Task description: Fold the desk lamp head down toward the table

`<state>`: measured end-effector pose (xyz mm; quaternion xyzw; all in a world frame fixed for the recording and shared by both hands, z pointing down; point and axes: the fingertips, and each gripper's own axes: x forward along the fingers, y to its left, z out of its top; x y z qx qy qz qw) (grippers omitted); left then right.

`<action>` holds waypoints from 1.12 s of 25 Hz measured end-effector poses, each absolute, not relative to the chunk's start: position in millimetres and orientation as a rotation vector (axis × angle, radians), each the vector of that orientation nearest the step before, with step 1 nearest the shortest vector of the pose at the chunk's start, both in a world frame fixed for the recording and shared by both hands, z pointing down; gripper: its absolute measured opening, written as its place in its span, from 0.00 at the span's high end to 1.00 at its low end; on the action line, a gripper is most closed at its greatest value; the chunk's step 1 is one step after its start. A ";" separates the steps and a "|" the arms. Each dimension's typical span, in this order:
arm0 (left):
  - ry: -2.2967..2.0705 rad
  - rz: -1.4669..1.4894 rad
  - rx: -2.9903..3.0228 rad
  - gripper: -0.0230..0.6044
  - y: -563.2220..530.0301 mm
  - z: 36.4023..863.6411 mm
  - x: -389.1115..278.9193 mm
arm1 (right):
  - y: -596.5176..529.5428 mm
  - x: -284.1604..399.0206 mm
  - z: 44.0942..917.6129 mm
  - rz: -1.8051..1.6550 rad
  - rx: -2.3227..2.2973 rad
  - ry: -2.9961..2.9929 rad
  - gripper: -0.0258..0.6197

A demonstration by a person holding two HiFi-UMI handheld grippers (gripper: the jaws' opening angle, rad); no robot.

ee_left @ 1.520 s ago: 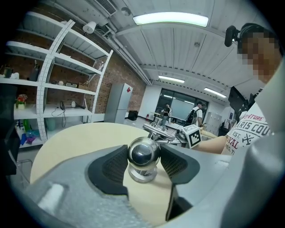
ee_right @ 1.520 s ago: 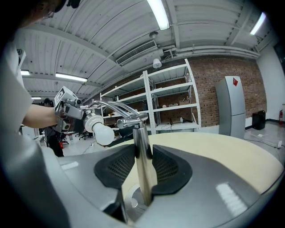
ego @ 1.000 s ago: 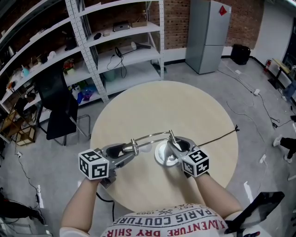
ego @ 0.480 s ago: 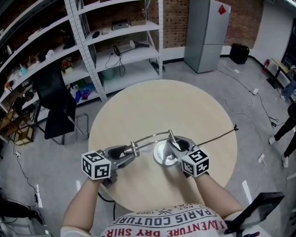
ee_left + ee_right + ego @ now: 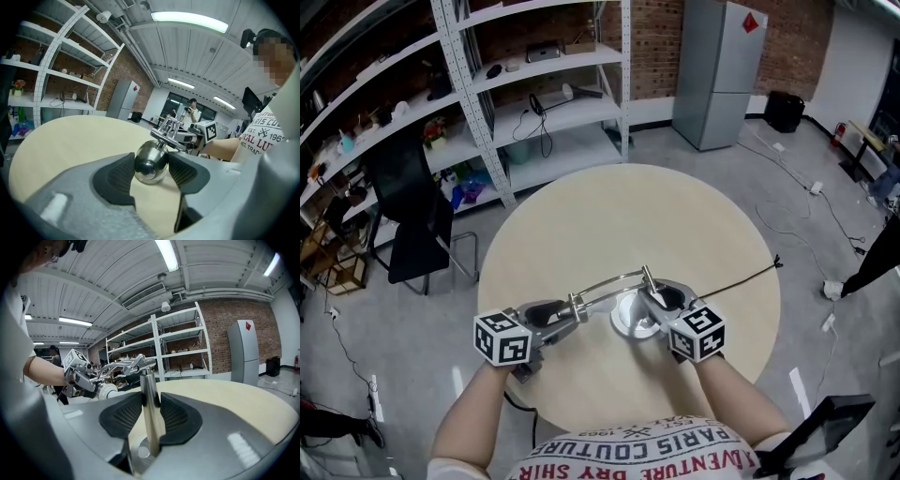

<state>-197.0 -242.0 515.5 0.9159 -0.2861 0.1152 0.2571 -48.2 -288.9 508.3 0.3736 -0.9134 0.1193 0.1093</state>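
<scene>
the desk lamp (image 5: 623, 276) stands on the near part of the round table (image 5: 628, 216), with its disc base (image 5: 630, 323) flat on the top. the right gripper (image 5: 652, 293) (image 5: 151, 414) has its jaws closed on the upright post (image 5: 150, 404), just above the base. the left gripper (image 5: 569, 308) (image 5: 151, 171) has its jaws closed on the rounded metal lamp head (image 5: 151, 163), with the pads pressing both sides. the curved arm (image 5: 595, 284) joins the post top to the head, which sits left of the base. a black cable (image 5: 741, 278) runs toward the table's right edge.
</scene>
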 end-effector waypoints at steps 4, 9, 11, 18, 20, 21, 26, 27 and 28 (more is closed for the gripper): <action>-0.764 0.302 2.493 0.61 -243.2 522.3 -192.9 | -289.6 -46.3 508.8 0.353 1.102 -2.689 0.77; -0.745 0.296 2.504 0.62 -243.7 528.8 -189.0 | -289.1 -45.0 508.6 0.353 1.108 -2.694 0.77; -0.735 0.291 2.502 0.62 -243.4 531.7 -187.3 | -288.4 -44.6 508.7 0.355 1.107 -2.694 0.77; -0.681 0.266 2.499 0.62 -245.8 538.8 -183.7 | -289.1 -46.1 506.0 0.355 1.107 -2.697 0.77; -0.671 0.254 2.498 0.62 -247.1 540.0 -181.9 | -290.0 -46.0 504.7 0.356 1.105 -2.698 0.77; -0.666 0.250 2.496 0.62 -247.2 541.3 -181.1 | -289.8 -45.9 504.9 0.357 1.105 -2.699 0.77; -0.647 0.237 2.486 0.62 -246.5 547.5 -177.7 | -288.3 -45.4 506.3 0.360 1.106 -2.702 0.77; -0.643 0.236 2.488 0.62 -246.4 549.0 -176.7 | -287.9 -44.8 506.7 0.361 1.106 -2.703 0.77; -0.639 0.235 2.489 0.62 -246.5 550.3 -175.6 | -287.8 -44.3 507.0 0.361 1.107 -2.703 0.77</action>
